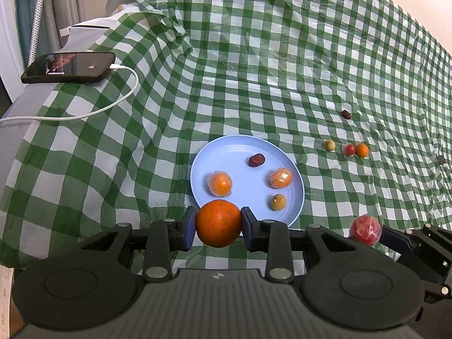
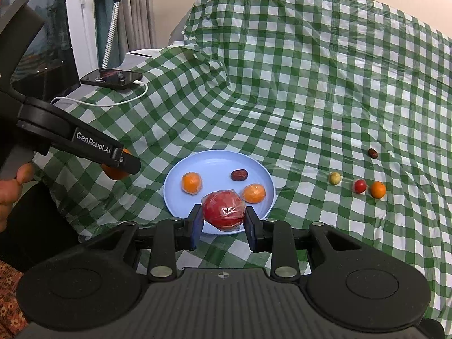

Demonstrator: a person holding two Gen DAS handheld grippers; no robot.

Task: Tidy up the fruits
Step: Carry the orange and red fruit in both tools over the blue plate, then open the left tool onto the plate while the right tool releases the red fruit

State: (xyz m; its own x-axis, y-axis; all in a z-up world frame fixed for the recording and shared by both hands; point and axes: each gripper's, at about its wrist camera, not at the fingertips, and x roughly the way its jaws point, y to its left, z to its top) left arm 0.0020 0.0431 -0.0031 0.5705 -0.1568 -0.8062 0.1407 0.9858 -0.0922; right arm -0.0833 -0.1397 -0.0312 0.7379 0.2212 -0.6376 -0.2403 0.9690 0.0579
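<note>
- Left wrist view: the left gripper pinches an orange, one blue pad pressed on each flank, so the fruit sits dead centre between the jaws and clear of the cloth.
- The grip is across the widest part, which probably keeps the round fruit from rolling out while it is carried.
- Just beyond the jaws lies the plate, its near rim partly hidden behind the orange; the fruit seems poised for setting down there.
- On the plate, ahead of the jaws, lie two wrapped oranges, a date and a small yellow-brown fruit, likely gathered as the sorted group.
- Far ahead and right of the jaws, loose on the cloth, are a dark date, a pale fruit, a red one and a small orange one, probably yet to be collected.
- Right wrist view: the right gripper pinches a wrapped red fruit, held centrally between its pads, above the plate's near edge.
- Left of these jaws, the left gripper comes in level with its orange mostly hidden, near the plate's left rim.
- A hand grips that tool's handle; a phone on its cable lies far ahead and left.
</note>
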